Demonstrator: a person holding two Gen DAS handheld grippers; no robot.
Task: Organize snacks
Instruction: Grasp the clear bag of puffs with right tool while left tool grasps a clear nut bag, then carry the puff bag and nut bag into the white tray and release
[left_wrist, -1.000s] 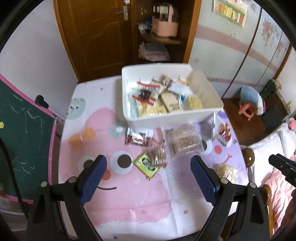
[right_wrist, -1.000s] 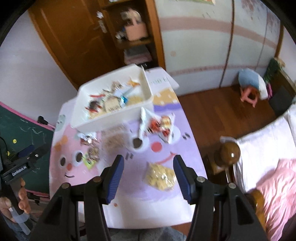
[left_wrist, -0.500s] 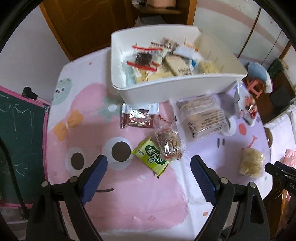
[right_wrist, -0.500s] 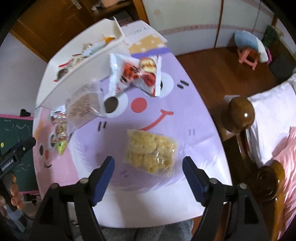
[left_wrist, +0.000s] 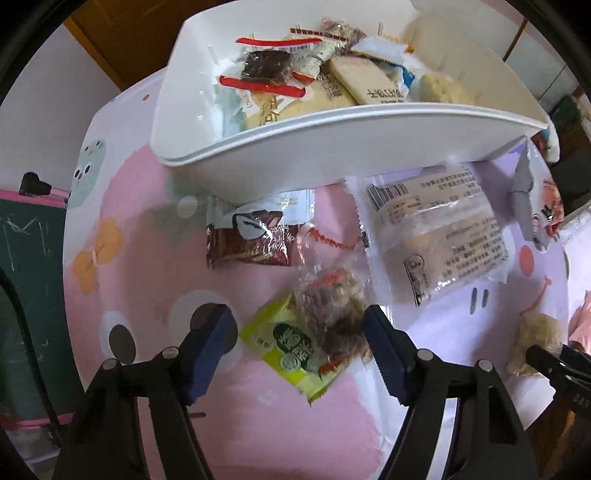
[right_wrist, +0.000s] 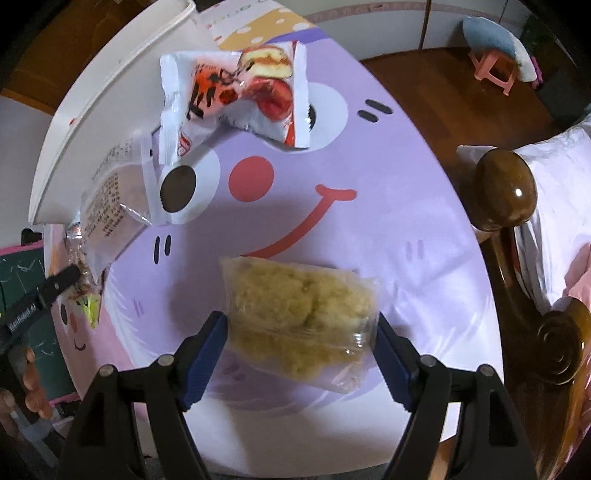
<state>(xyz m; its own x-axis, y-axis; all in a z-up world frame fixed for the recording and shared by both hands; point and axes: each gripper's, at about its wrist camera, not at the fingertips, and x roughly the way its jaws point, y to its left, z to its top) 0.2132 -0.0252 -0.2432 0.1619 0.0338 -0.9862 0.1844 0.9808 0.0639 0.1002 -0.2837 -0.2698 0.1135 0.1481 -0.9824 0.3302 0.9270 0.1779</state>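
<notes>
Blue-padded, both grippers are straddling packets to lift them: the left gripper (left_wrist: 297, 334), jaws just narrowing yet clear, around the clear nut packet (left_wrist: 334, 306) mid-table, the right gripper (right_wrist: 301, 338), half-open, seemingly unclamped, around the yellow puffed-snack bag (right_wrist: 299, 314) by the table's (right_wrist: 388, 206) near edge, bound for the white bin (left_wrist: 332, 140).

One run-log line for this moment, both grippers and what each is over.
left gripper: closing around green packet and nut bag | right gripper: open, straddling yellow snack bag | bin: part filled
</notes>
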